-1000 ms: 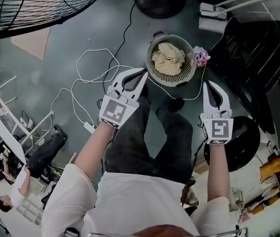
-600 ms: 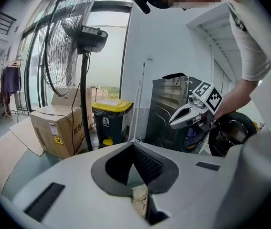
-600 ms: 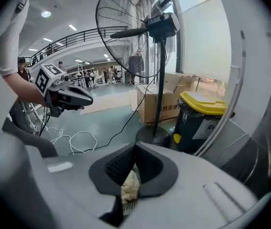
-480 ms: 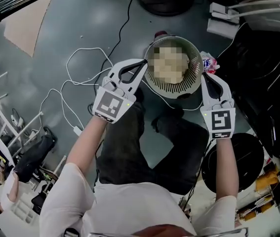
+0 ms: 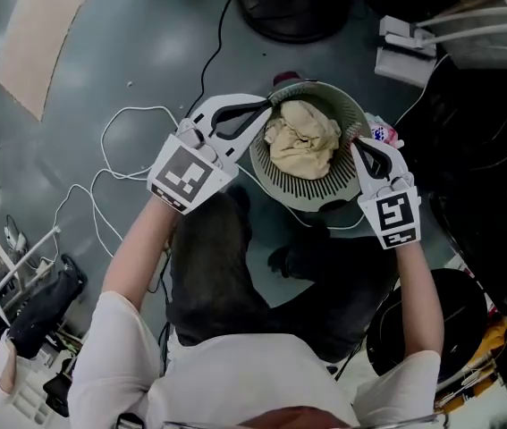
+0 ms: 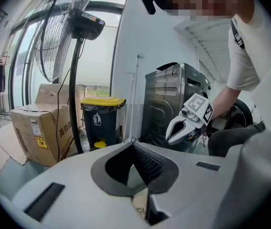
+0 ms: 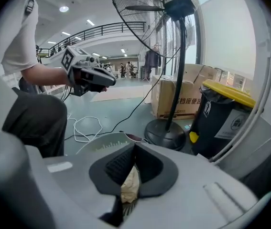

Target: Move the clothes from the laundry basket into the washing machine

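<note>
A round slatted laundry basket [image 5: 299,189] stands on the grey floor in front of the person's knees. Crumpled cream clothes [image 5: 304,143] lie in it. My left gripper [image 5: 269,105] is shut and empty, with its tips over the basket's far-left rim. My right gripper [image 5: 354,144] is also shut and empty, at the basket's right rim. In the right gripper view the basket rim [image 7: 102,144] and cream cloth [image 7: 129,185] show just under the closed tips. The dark washing machine [image 6: 173,99] stands behind the right gripper [image 6: 169,138] in the left gripper view.
A standing fan's round base [image 5: 293,3] sits just beyond the basket. A white cable [image 5: 128,150] loops over the floor at left. A cardboard box [image 6: 39,128] and a yellow-lidded bin [image 6: 99,120] stand by the fan. A pink-and-white packet [image 5: 383,134] lies beside the basket.
Both grippers have come down and forward from beside the knees to the basket's rim, one on each side. Their jaws stay closed. The basket sits nearer in the head view.
</note>
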Tool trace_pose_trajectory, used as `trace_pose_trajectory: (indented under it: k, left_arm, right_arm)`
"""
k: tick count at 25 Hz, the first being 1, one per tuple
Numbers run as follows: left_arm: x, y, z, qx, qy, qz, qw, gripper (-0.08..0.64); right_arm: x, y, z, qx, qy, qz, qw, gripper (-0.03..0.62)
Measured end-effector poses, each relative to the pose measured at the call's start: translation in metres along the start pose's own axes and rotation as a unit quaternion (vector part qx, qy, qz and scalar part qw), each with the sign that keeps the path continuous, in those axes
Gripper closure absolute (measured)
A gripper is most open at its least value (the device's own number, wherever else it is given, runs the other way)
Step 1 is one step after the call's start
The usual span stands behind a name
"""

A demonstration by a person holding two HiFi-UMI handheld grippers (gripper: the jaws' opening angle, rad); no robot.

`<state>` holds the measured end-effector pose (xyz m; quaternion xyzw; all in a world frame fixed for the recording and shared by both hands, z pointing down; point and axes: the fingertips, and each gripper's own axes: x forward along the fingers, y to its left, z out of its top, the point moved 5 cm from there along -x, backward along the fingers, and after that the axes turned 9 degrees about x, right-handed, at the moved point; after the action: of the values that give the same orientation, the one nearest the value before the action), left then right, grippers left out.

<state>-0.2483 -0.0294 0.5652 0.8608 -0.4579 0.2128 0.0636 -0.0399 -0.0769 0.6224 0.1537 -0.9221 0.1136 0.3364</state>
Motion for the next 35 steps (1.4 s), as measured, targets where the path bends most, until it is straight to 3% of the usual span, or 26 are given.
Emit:
trace_pose_trajectory:
  k: [9, 18, 30, 35]
  left_arm:
    - [0.029, 0.022, -0.044, 0.031, -0.019, 0.001, 0.9993, 0.554]
    - [0.036, 0.014, -0.069, 0.036, -0.029, 0.01, 0.9989, 0.554]
    - [0.043, 0.005, -0.083, 0.018, -0.034, 0.005, 0.9992, 0.554]
    - [0.055, -0.01, -0.086, 0.028, -0.028, -0.027, 0.9989, 0.554]
  right_arm:
    - [0.076, 0.004, -0.045, -0.063, 0.032, 0.023, 0.997, 0.577]
    - [0.122, 0.028, -0.11, -0.082, 0.129, 0.083, 0.985, 0.442]
    - [0.176, 0.042, -0.168, -0.091, 0.213, 0.116, 0.966, 0.271]
    - [0.191, 0.043, -0.192, -0.102, 0.244, 0.122, 0.957, 0.202]
